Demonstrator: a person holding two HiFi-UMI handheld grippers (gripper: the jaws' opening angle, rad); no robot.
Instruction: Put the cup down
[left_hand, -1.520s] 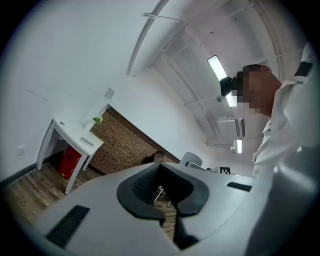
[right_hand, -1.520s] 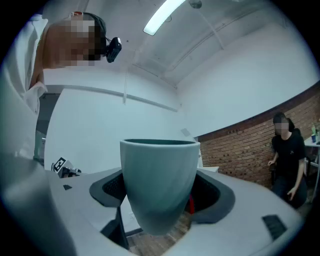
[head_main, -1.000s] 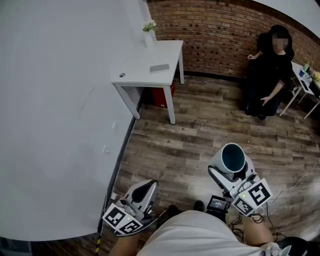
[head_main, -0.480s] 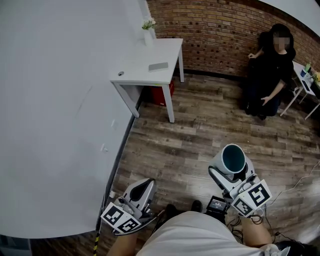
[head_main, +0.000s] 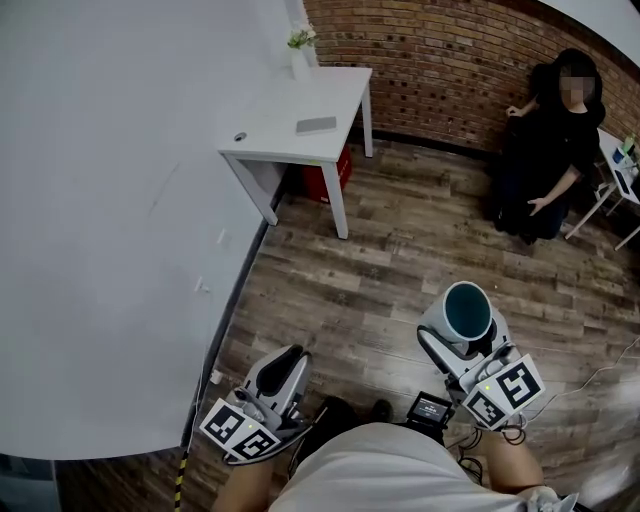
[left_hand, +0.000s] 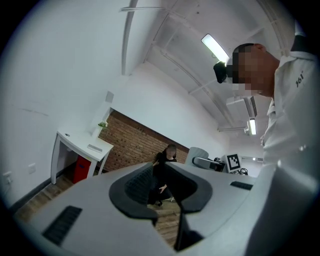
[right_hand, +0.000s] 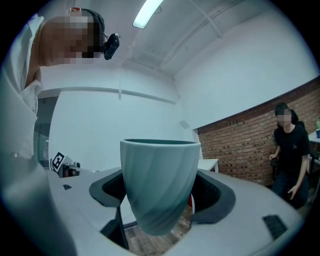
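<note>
The green cup (right_hand: 159, 175) is held straight up between the two jaws of the right gripper (right_hand: 161, 200). Its sides are pressed by both jaws. The cup is held in the air above the wooden floor (head_main: 400, 260). The left gripper (left_hand: 162, 187) is closed, and nothing is held in it. A white table (head_main: 300, 140) is seen far in front of it.

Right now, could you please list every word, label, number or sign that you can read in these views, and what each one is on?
No text can be read anywhere in these views.
The left gripper and right gripper carry marker squares: patterns only, no letters.
Black device on the floor: screen too small to read.
Cup: plain.
</note>
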